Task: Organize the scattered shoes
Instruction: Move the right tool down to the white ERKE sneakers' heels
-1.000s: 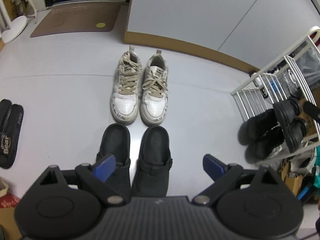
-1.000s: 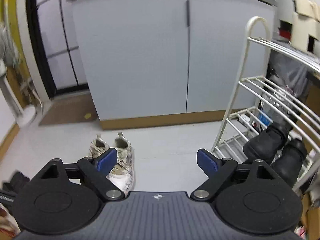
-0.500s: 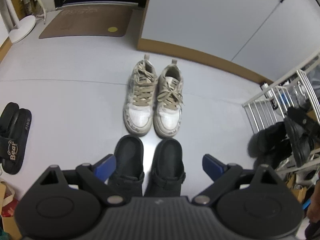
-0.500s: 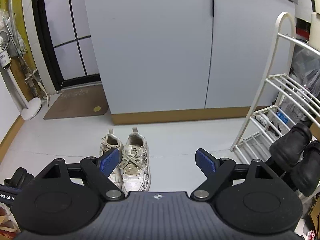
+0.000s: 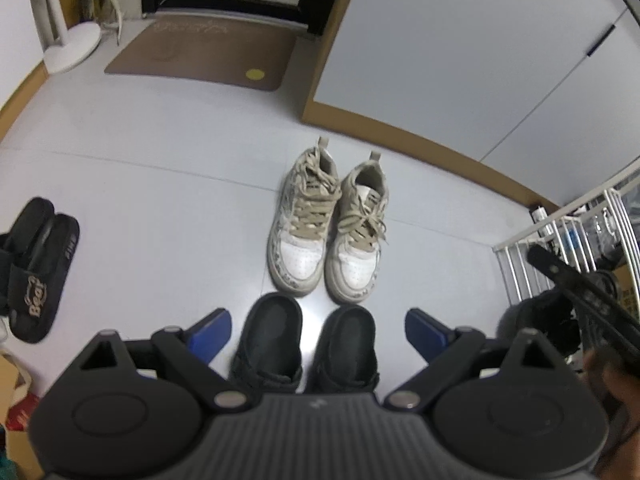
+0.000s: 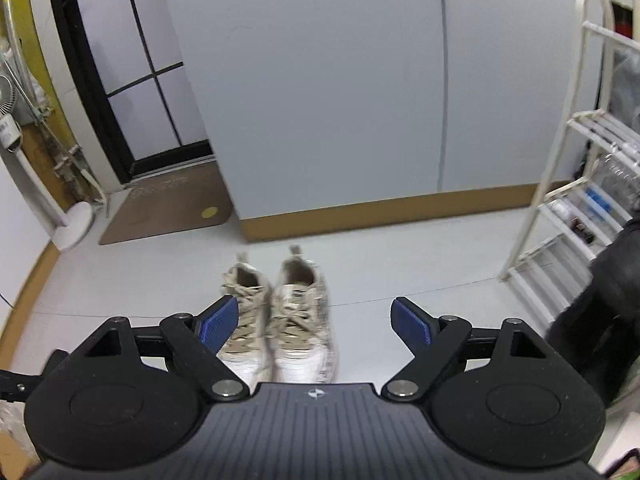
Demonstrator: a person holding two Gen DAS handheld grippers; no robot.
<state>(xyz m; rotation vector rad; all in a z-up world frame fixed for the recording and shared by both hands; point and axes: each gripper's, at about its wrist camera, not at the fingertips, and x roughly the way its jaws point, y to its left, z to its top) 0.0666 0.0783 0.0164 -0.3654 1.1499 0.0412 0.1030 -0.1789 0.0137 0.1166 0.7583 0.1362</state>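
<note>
A person is holding two sets of tongs over a pale hallway floor, both spread wide and gripping nothing. Far off to the left of the left tongs, a pair of black slides is lying apart from the other footwear, one strap lettered "Bear". Directly between the left tongs' blue pads, a pair of black clogs is sitting side by side, heels partly hidden under the tool body. Just beyond them, toe to toe and nearly touching, a pair of worn beige sneakers is standing with laces loose (one lace end is trailing onto the floor). The right tongs are hovering higher, with the same sneakers showing ahead and slightly left of centre. To the right of both tools, a white wire shoe rack is standing against the wall, dark shoes resting at its foot.

The clogs look light and rubbery, likely springy under pressure; pinching the heel rim or the side wall of one should be holding better than squeezing the rounded toe. The sneakers appear heavier and stiffer in the sole but soft in the collar, so the padded heel collar or tongue is seeming the surest hold, with dangling laces posing a snag risk.
</note>
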